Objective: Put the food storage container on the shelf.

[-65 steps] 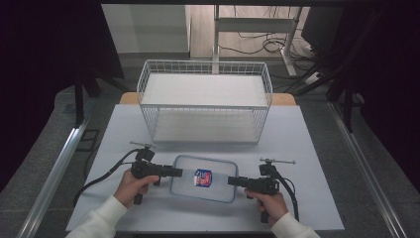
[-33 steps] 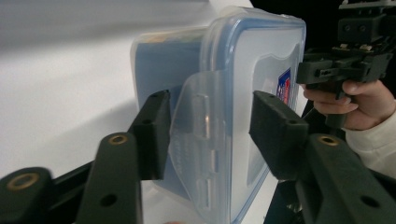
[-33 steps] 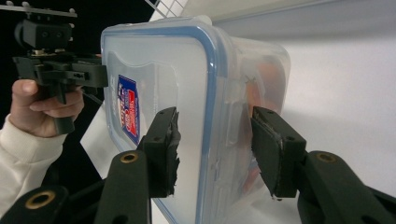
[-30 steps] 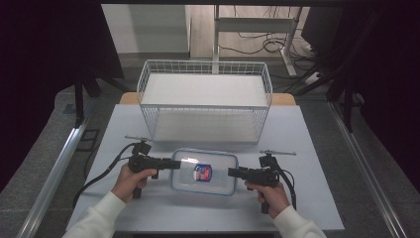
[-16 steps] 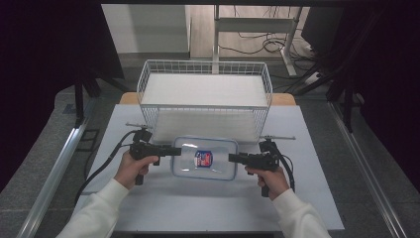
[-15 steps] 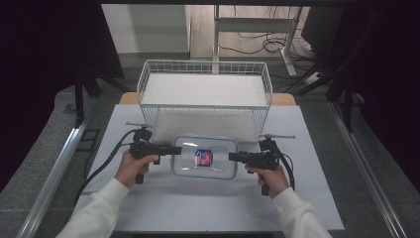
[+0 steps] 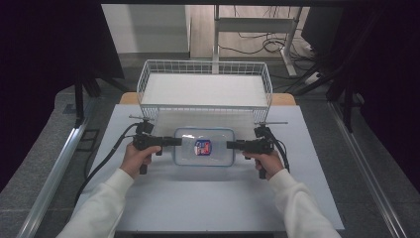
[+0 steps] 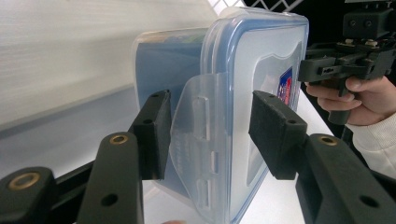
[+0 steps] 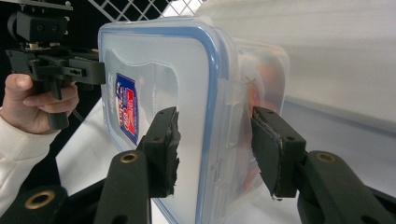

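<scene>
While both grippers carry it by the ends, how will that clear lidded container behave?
The clear lidded container looks like rigid plastic, so it should probably stay stiff between the left gripper and right gripper. Its smooth walls may slip. The hinged latch flap could flex under the pads, so the hold may shift.
</scene>
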